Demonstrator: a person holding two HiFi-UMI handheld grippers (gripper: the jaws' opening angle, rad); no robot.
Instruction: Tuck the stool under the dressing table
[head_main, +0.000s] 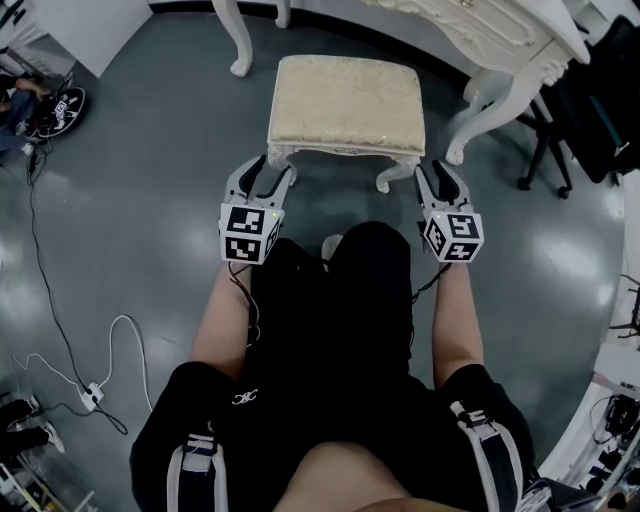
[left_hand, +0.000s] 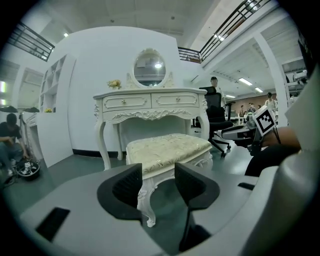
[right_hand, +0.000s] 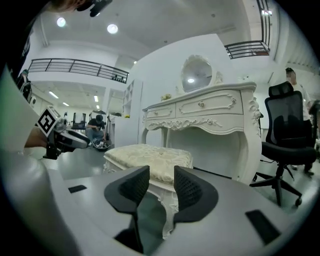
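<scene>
Our shorts (head_main: 345, 330) fill the foreground as we reach for the stool (head_main: 347, 98). It stands on the floor (head_main: 150, 190) in front of the table (head_main: 495, 35), facing the gap between the table's legs and not yet under it.

The left claw (head_main: 272, 172) hangs just beside the stool's near left corner. The right claw (head_main: 436, 174) hangs just beside its near right one. Both are spread wide and hold nothing. In the left gripper view a carved stool leg (left_hand: 145, 202) shows in the gap beyond the pads, untouched; the right gripper view shows the same on its side.

We judge the task barely begun: the grip comes first, then the push. The risk lies in the curve of those legs. Pads closing on a rounded, tapering leg could slide off, or one side could clamp sooner than the other, and the stool would swing as we push. A skewed stool could knock a table leg. Feet dragging on the glossy floor could also tip it forward.
</scene>
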